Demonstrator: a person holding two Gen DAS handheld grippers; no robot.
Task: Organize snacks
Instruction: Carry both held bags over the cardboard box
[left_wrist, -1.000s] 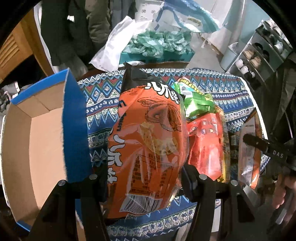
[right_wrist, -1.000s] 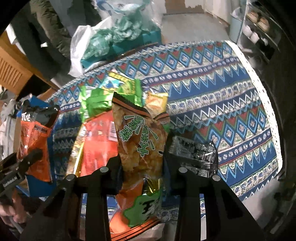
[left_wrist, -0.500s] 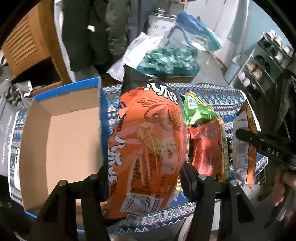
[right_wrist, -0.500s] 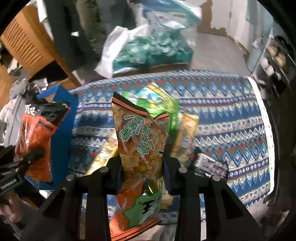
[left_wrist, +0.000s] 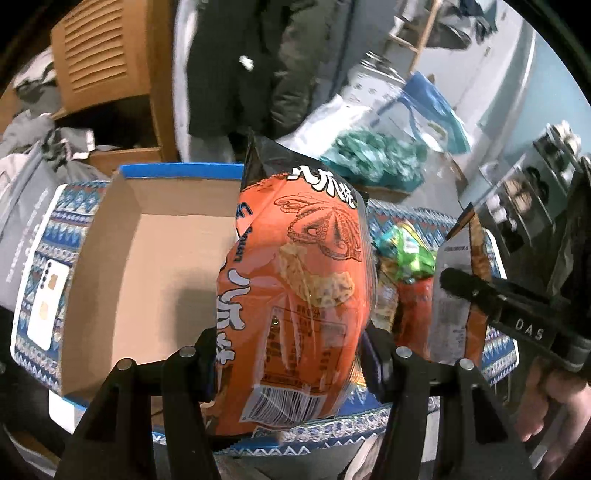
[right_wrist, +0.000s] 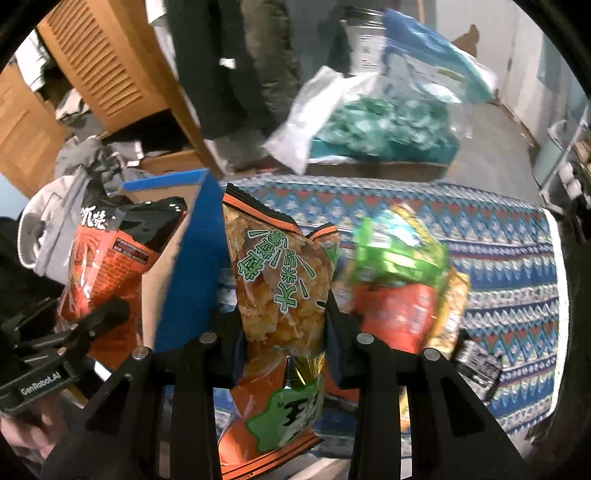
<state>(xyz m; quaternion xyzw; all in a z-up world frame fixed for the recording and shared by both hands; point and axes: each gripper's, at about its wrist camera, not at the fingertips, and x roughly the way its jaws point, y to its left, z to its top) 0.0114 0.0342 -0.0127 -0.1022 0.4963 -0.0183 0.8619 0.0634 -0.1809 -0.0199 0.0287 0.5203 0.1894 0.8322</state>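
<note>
My left tool (left_wrist: 291, 354) is clamped on an orange octopus bag (left_wrist: 295, 288), which stands upright between the two fingers with its black top edge up and its barcode at the bottom. The bag hangs above the near right edge of an open box (left_wrist: 147, 266), blue outside and bare cardboard inside. I see nothing lying on the part of the box floor that shows. In the right wrist view the same octopus bag (right_wrist: 110, 258) sits in the left tool (right_wrist: 74, 332), beside the box's blue wall (right_wrist: 195, 266).

My right tool (right_wrist: 284, 336) grips a rice-cracker bag (right_wrist: 280, 288) with green characters, pinched across its middle and held upright. From the left wrist view I see that bag (left_wrist: 458, 295) edge-on, with the right tool (left_wrist: 491, 299) reaching across it.

A snack pile (right_wrist: 402, 288) lies on the table (right_wrist: 498, 251) just right of the cracker bag: a green pack on top, a red one under it, a yellow one at the edge; motion blur hides their print. The table carries a blue patterned cloth. A small dark packet (right_wrist: 476, 365) lies near the pile's right side. A white phone (left_wrist: 48, 306) rests on the cloth just left of the box.
</note>
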